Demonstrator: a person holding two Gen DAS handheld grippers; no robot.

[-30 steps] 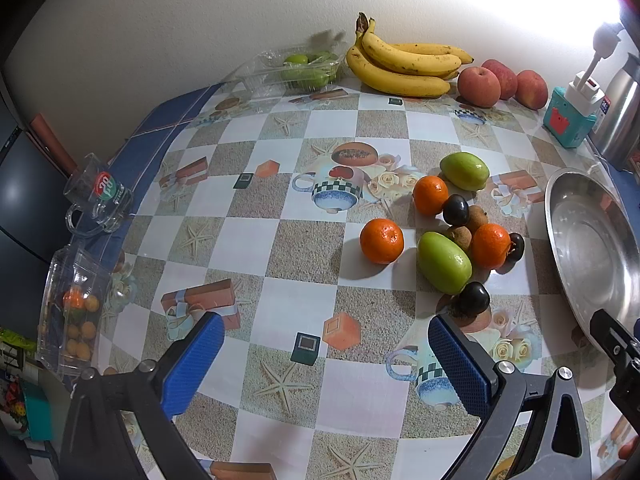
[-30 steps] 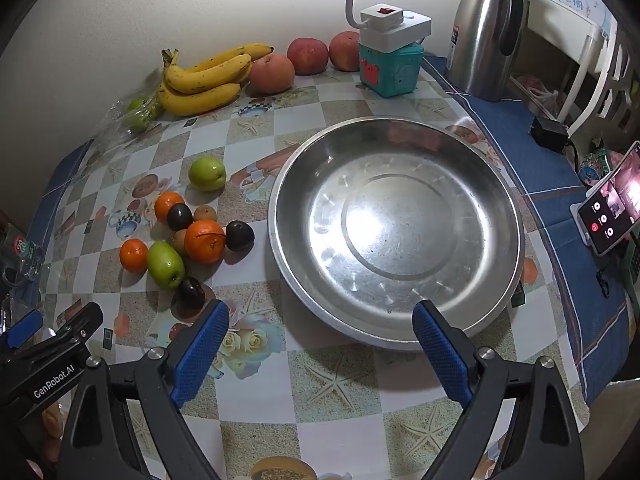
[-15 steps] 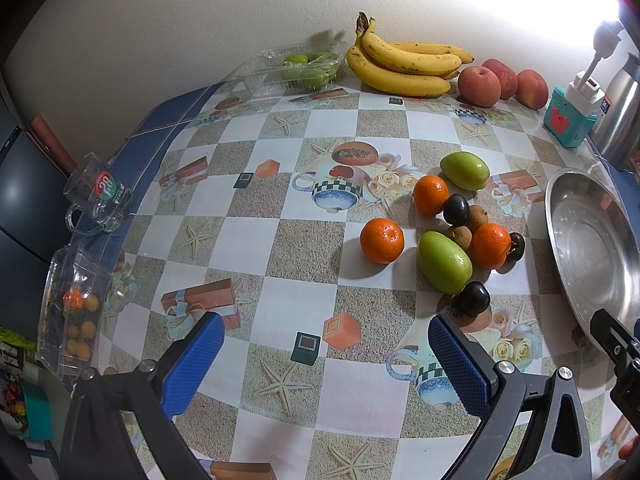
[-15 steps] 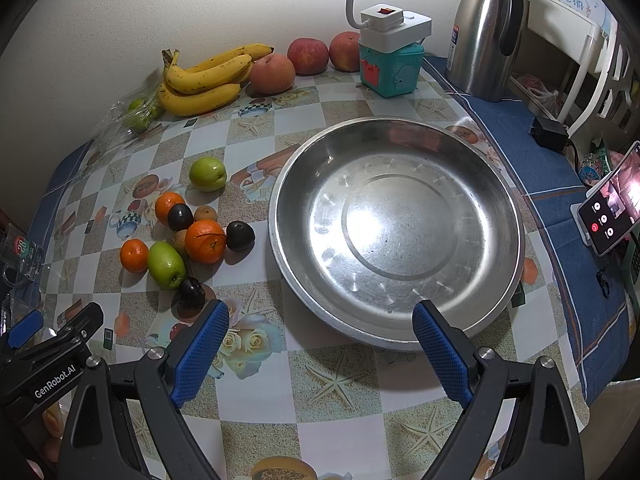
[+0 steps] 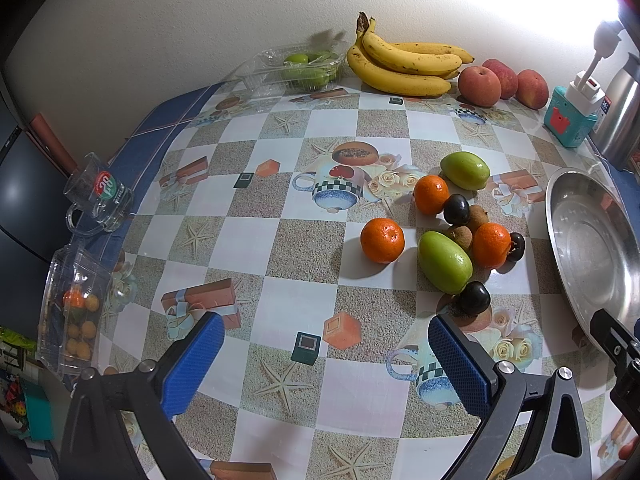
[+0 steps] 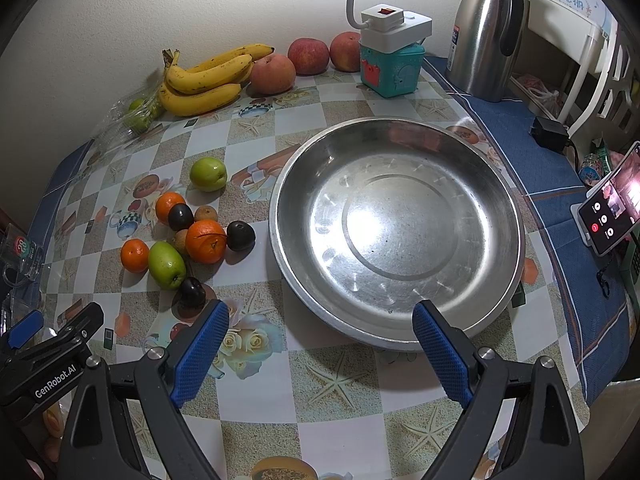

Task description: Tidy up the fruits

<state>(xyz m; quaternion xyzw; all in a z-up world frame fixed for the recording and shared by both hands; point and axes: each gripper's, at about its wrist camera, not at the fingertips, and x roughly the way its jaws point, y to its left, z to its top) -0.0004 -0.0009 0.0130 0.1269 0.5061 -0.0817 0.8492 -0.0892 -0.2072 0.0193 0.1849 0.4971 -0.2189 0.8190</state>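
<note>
Fruits are seen in a loose group on the patterned tablecloth (image 5: pixel 248 236), just to the left of the steel basin (image 6: pixel 400 332). In the group three oranges are counted; the one that stands alone (image 5: pixel 382 240) is at the left edge, the second orange (image 5: pixel 430 195) is nearer the wall, and the third orange (image 5: pixel 491 245) is nearest to the basin. A long green fruit (image 5: pixel 444 262) lies between the first and the third, and a rounder green fruit (image 5: pixel 465 170) is placed at the far side. Dark plums (image 5: pixel 473 298) and small brown fruits (image 5: pixel 478 216) are packed among them, touching each other. Nothing is seen inside the basin.

The left gripper (image 5: pixel 320 350) is held wide apart above the cloth, and nothing is between its blue pads. The right gripper (image 6: pixel 320 346) is also spread wide and holds nothing, near the front rim of the basin.

Bananas (image 5: pixel 404 66) and peaches (image 5: pixel 479 86) are lined along the wall.
</note>
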